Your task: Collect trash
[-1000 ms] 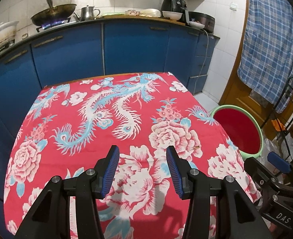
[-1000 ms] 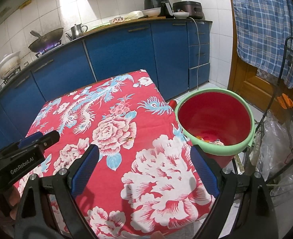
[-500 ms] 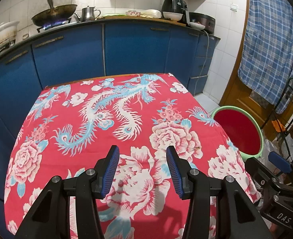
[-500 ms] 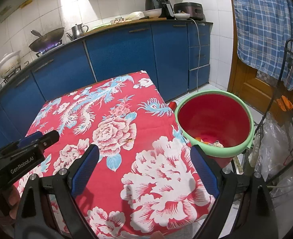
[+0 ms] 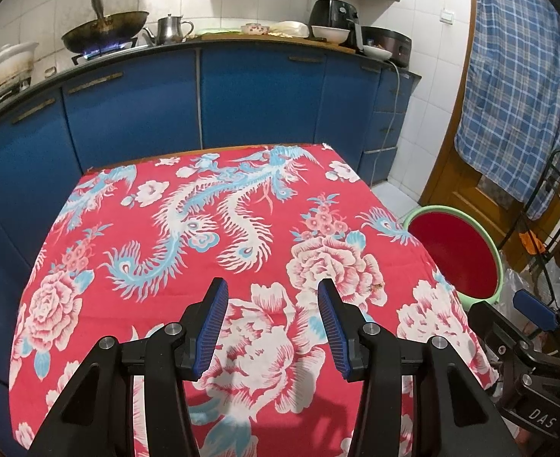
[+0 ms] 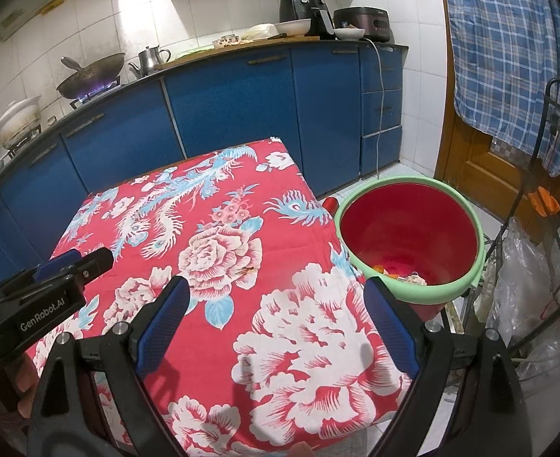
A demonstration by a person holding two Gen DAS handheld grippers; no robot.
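A red bin with a green rim [image 6: 409,236] stands on the floor at the table's right side; it also shows in the left wrist view [image 5: 455,251]. Orange and pale scraps [image 6: 398,274] lie at its bottom. A tiny brown crumb [image 6: 247,269] lies on the red flowered tablecloth [image 6: 211,228]; it also shows in the left wrist view [image 5: 377,286]. My left gripper [image 5: 271,325] is open and empty above the table's near part. My right gripper [image 6: 276,327] is open wide and empty over the table's near right corner.
Blue kitchen cabinets [image 5: 242,95] run behind the table. A wok [image 5: 104,30] sits over a lit burner, next to a kettle [image 5: 169,28]. A metal rack with plastic bags [image 6: 539,274] stands right of the bin. A checked cloth [image 6: 508,57] hangs on the door.
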